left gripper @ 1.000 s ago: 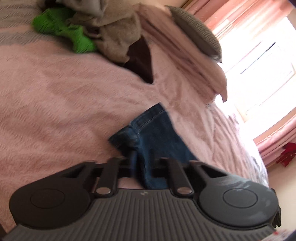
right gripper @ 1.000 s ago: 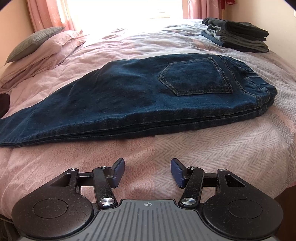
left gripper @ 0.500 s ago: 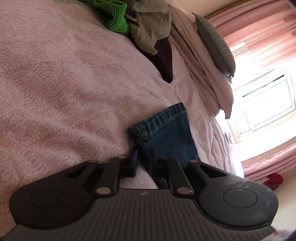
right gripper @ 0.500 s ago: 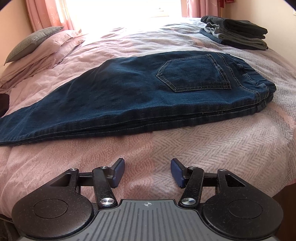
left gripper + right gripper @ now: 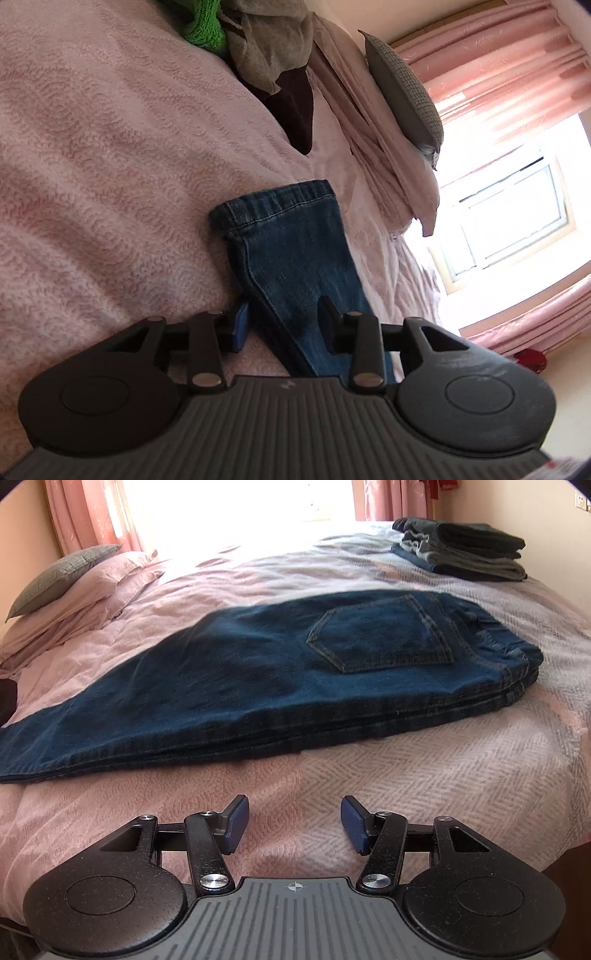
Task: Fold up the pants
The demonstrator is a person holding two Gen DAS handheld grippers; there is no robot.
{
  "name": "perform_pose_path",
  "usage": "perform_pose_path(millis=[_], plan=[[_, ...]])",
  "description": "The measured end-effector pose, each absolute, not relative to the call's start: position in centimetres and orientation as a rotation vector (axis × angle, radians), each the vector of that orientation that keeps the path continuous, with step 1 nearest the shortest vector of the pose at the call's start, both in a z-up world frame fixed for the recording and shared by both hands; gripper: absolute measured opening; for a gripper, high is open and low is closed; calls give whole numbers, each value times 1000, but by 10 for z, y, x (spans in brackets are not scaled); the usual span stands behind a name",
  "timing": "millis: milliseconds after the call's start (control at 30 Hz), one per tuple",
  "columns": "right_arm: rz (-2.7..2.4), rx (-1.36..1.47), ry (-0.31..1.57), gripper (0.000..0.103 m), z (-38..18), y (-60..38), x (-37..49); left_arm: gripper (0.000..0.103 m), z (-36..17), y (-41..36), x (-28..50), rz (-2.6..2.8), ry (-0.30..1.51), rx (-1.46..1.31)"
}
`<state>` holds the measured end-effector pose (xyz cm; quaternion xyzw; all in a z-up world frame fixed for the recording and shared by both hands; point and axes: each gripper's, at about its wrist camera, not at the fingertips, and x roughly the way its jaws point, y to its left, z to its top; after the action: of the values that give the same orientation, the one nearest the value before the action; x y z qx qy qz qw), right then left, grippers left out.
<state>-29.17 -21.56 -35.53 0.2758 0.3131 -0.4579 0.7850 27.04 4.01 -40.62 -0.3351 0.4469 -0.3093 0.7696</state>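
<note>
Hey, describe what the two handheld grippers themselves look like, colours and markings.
Both match: a grey ribbed body, two round black discs at the sides, black linkage arms with silver pivot screws, and blue ribbed pads on the fingers. The right gripper bears a small crosshair mark; the left gripper has a faint mark there. No cables or sleeves show.

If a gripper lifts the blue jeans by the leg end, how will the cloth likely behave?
The jeans lie limp and flat, so the leg would probably droop. Several denim layers suggest it is fairly heavy. The open left gripper may need a firm pinch.
</note>
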Motion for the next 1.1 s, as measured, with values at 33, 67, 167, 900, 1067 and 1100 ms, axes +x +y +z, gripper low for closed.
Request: perform_pose_path(millis=[33,67,167,900,1067,1100], plan=[[-995,581,665,52,-353,-215,-291,30,-405,43,268,-705,961,-755],[-1002,556,649,52,-350,-214,-290,30,-403,44,265,-733,938,-751],[-970,455,600,52,-341,-211,-272,21,-409,38,264,-715,948,-652],[-649,264,676,52,-392,-163,-23,14,-398,28,263,-738,900,-559],[-685,315,650,54,-390,-160,-25,13,-401,27,261,-726,897,-562],[-673,336,640,55,-389,-158,-27,12,-398,25,259,-722,886,-543]])
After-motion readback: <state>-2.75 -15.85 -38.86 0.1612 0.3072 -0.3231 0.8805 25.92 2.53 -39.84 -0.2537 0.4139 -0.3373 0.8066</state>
